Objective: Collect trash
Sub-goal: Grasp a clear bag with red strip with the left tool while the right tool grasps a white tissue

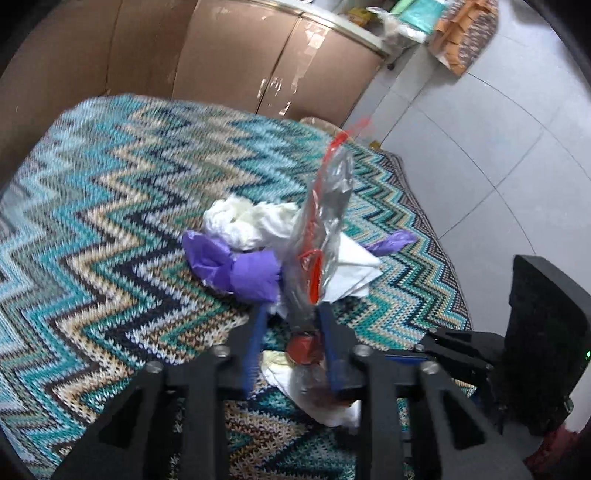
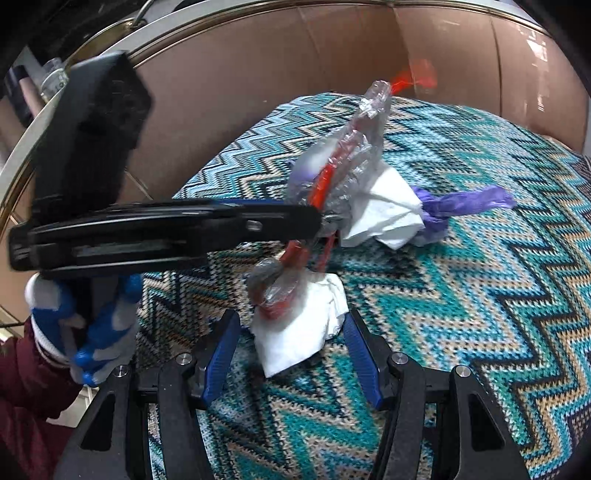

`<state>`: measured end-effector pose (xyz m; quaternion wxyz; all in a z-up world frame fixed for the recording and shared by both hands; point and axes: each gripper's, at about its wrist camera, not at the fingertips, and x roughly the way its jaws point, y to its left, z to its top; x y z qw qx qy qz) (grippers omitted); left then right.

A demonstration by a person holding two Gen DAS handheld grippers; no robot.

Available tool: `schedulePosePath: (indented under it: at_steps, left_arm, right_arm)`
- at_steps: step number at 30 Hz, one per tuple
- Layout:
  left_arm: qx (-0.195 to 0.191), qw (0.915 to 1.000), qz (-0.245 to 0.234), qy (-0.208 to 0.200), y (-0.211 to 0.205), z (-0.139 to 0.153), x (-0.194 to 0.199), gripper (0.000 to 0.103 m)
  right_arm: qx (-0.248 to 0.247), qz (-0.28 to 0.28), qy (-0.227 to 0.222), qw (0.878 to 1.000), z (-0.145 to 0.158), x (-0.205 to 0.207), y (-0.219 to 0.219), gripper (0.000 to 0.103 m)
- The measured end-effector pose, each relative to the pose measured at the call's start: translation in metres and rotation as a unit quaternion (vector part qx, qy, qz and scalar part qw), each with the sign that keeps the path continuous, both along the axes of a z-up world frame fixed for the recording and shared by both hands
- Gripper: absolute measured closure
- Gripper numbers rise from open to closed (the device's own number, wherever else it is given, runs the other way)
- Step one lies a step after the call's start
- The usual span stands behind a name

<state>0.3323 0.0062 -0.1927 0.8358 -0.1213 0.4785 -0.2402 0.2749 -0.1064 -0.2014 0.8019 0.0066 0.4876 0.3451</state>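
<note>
Trash piled on a zigzag-knit cover (image 1: 110, 229) in teal, tan, black and white, spread over a rounded surface. Clear plastic wrapper with red strips (image 1: 325, 221), standing up out of the pile, pinched low down by the blue pads of the left gripper (image 1: 291, 325); jaws narrow, closed on the wrapper. Behind it, crumpled white tissue (image 1: 251, 221), purple plastic scraps (image 1: 240, 269) and folded white paper (image 1: 354, 269), all touching one another. Nearer the camera, under the wrapper, another white tissue wad (image 2: 303, 339).

Right gripper (image 2: 290, 350) hanging over that near wad, blue pads spread either side of it, not pressing: open. In the right wrist view, left gripper seen side-on reaching in from the left, held by a hand in a blue-and-white glove (image 2: 92, 332) with a maroon sleeve (image 2: 22, 387).

Behind the surface, tan glossy cabinet doors (image 1: 258, 62) with scuffed patches and a pale rim on top. To the right in the left wrist view, light grey floor tiles (image 1: 480, 147). Bags and packets on the cabinet top (image 1: 406, 18), too blurred to identify.
</note>
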Motion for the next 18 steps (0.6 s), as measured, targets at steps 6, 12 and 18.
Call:
schedulePosePath:
  at_steps: [6,12,18]
  left_arm:
    - [-0.051,0.9986,0.014,0.006,0.023,-0.001,-0.004,0.098]
    - [-0.062,0.9977,0.023,-0.017,0.039,0.011,-0.015,0.100]
    - [-0.061,0.9973,0.016,-0.036,0.043,0.023,-0.034,0.101]
  right_arm:
    - [-0.015,0.006,-0.005,1.000,-0.006,0.000,0.006,0.048]
    - [-0.030,-0.002,-0.015,0.999,-0.010,0.004,0.008,0.087]
    - [-0.031,-0.014,-0.036,0.999,0.002,-0.010,-0.002,0.095]
